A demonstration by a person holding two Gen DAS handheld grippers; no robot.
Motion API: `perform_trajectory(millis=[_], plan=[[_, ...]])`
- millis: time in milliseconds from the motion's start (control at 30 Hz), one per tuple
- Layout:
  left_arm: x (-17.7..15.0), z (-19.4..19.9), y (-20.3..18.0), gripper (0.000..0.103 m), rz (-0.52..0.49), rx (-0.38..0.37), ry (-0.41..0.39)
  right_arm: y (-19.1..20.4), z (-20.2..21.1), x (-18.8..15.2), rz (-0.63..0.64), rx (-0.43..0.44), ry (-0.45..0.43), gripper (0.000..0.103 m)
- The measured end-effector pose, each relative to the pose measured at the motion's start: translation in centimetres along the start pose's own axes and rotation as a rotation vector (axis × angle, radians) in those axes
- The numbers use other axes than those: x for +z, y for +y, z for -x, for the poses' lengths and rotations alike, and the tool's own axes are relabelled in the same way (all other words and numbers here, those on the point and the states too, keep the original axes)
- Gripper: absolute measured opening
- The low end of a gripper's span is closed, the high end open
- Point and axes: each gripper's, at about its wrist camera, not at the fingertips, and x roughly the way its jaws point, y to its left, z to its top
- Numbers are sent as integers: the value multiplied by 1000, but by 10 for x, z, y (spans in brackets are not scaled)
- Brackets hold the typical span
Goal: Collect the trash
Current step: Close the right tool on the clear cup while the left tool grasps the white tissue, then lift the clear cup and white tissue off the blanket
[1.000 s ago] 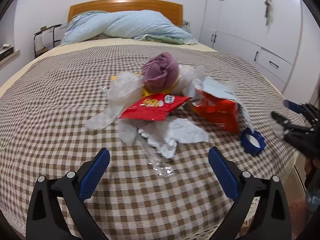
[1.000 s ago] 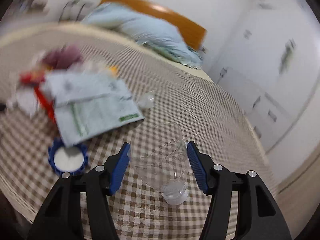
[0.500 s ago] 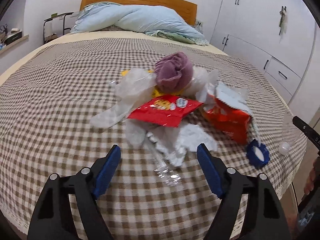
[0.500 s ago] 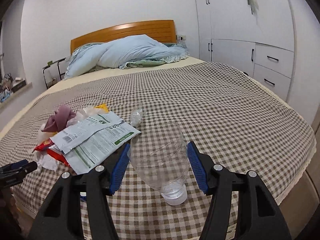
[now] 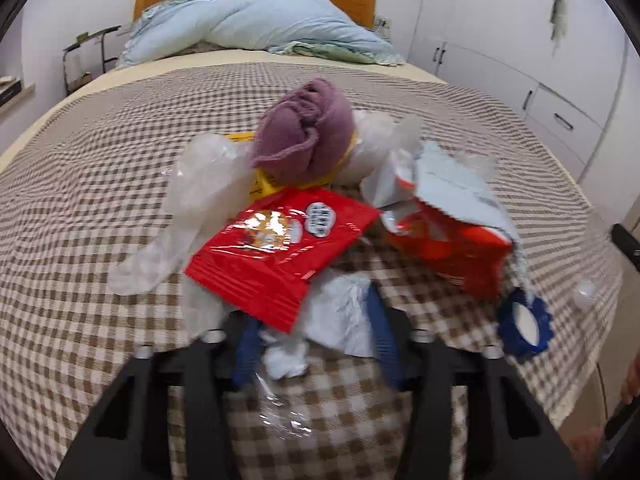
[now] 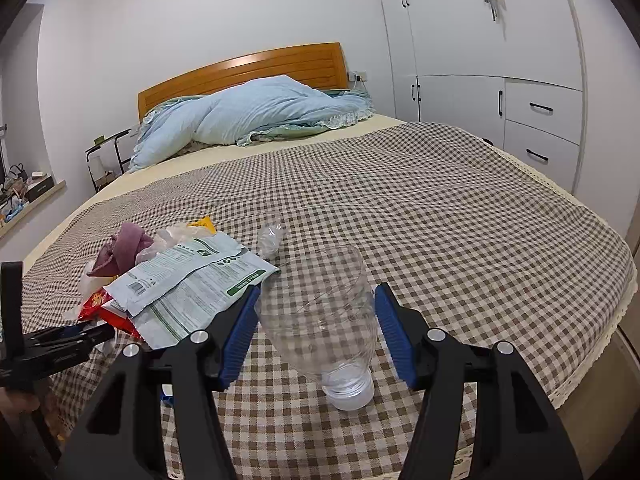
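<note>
Trash pile on a checked bed (image 5: 100,240). The landmark is the red wrapper (image 5: 280,248), lying near the foot of the bed. Behind it sits a purple cloth (image 5: 304,136) on a yellow packet (image 5: 260,188); a clear plastic bag (image 5: 192,200) trails from its left side; an orange bag (image 5: 452,248) lies just to its right, and beyond that a blue cap (image 5: 524,324). Under the wrapper's near edge lies white crumpled paper (image 5: 336,316).

Left tool (image 5: 312,328): its jaws are closing around the crumpled paper, which lies between the blue pads under the wrapper's near edge; blur hides whether the pads already press on it.

Right tool (image 6: 316,320): clenched on a clear bottle (image 6: 324,320), which it holds mouth toward the camera, well to the right of the wrapper (image 6: 96,304). A printed bag (image 6: 188,284) covers the pile in this view, and a small crushed bottle (image 6: 272,240) lies beside it.
</note>
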Motion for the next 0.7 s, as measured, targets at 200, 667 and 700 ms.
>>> perform_trajectory(millis=[200, 667, 700], plan=[[-1, 4, 13, 7, 25, 4, -11, 1, 0, 0, 4, 10, -3, 58], [-12, 59, 9, 6, -5, -81, -143, 10, 14, 0, 7, 36, -70, 58], [-13, 62, 9, 6, -5, -90, -148, 10, 15, 1, 6, 37, -75, 58]])
